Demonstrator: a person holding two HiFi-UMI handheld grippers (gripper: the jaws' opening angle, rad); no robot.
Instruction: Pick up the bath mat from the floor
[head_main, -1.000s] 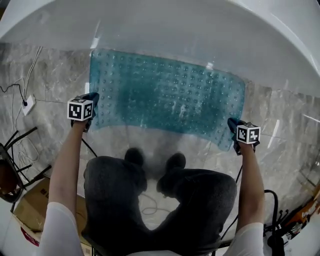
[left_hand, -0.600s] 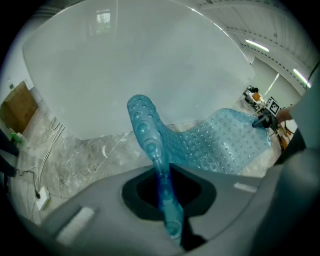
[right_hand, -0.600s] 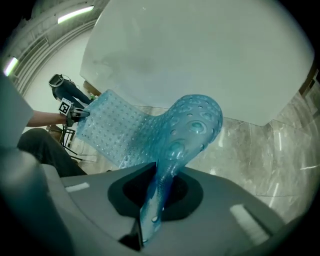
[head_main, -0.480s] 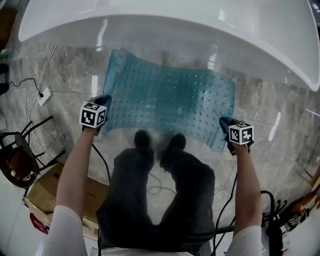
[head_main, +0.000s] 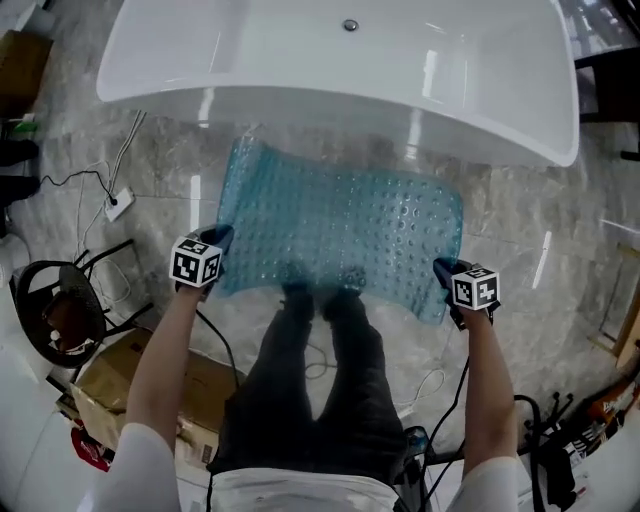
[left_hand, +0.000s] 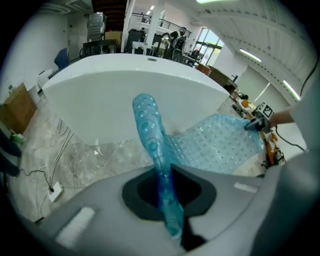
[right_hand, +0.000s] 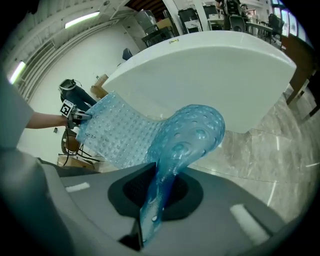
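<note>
- Up in front of the white bathtub (head_main: 340, 70), over the grey stone floor (head_main: 520, 220): blue bumpy bath mat (head_main: 340, 225), spread wide between two hand-held grippers; near edge lifted, middle sagging a little; far edge close to the bathtub, cannot tell if touching the floor.
- At the near left corner of the bath mat: left hand-held gripper (head_main: 220, 240), clenched tight on the edge; in the left gripper view, a thin blue strip of bath mat (left_hand: 150, 130) squeezed between the two jaws of the left hand-held gripper (left_hand: 167, 197), sticking up and curling over.
- At the near right corner: right hand-held gripper (head_main: 442, 270), clenched on the edge too; in the right gripper view, a round blue flap of bath mat (right_hand: 192, 135) pinched in the jaws of the right hand-held gripper (right_hand: 155, 200), flopping over to the right.
- Below the bath mat in the head view: dark legs (head_main: 320, 390), standing; feet partly hidden under the near edge.
- Off to the left on the floor: brown cardboard box (head_main: 100, 385), black chair (head_main: 50, 310), small white plug box (head_main: 118, 205) with thin cables.
</note>
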